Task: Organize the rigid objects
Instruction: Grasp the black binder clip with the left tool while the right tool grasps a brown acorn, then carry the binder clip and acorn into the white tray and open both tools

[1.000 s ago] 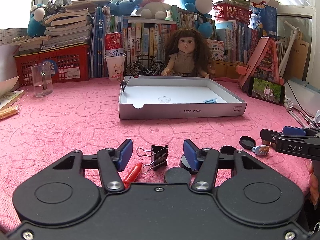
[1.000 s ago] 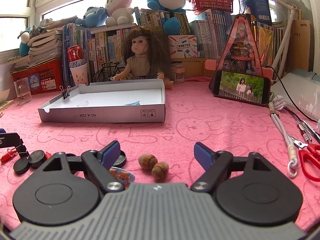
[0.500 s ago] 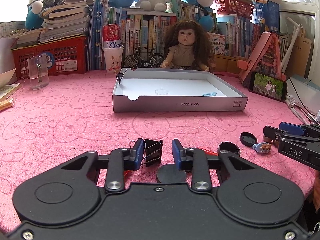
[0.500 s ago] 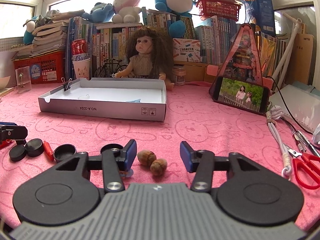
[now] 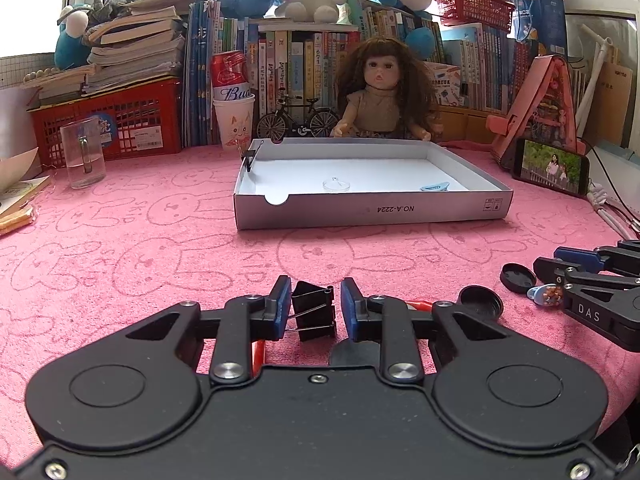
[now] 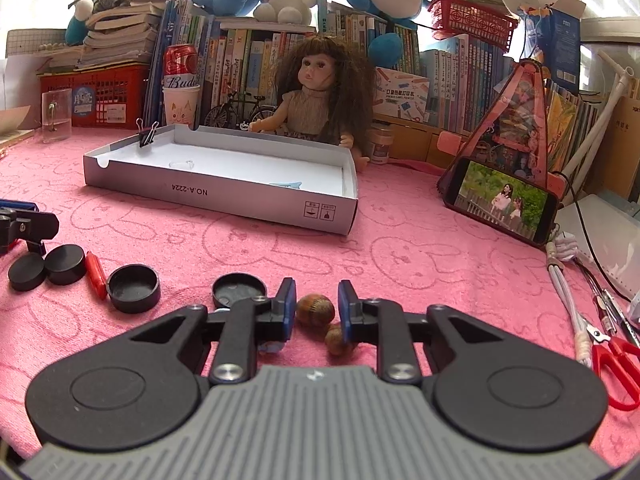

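My left gripper (image 5: pixel 313 307) is shut on a black binder clip (image 5: pixel 313 310) low over the pink cloth. My right gripper (image 6: pixel 316 309) is shut on a brown nut (image 6: pixel 315 309); a second nut (image 6: pixel 335 340) lies just behind it on the cloth. A shallow white box lid (image 5: pixel 372 211) stands ahead; it also shows in the right wrist view (image 6: pixel 224 196). It holds a clear disc (image 5: pixel 337 185) and a blue clip (image 5: pixel 435 187), with another binder clip (image 6: pixel 147 135) on its rim.
Black caps (image 6: pixel 134 287) (image 6: pixel 239 289), black discs (image 6: pixel 64 269) and a red pen (image 6: pixel 96 274) lie at left. A small blue charm (image 5: pixel 545 294) is by my right gripper. A phone (image 6: pixel 505 200), cables and red scissors (image 6: pixel 614 364) are at right. Doll, books, glass stand behind.
Both grippers closed: the left onto the binder clip, the right onto the nut. Both views have shifted slightly towards the objects.
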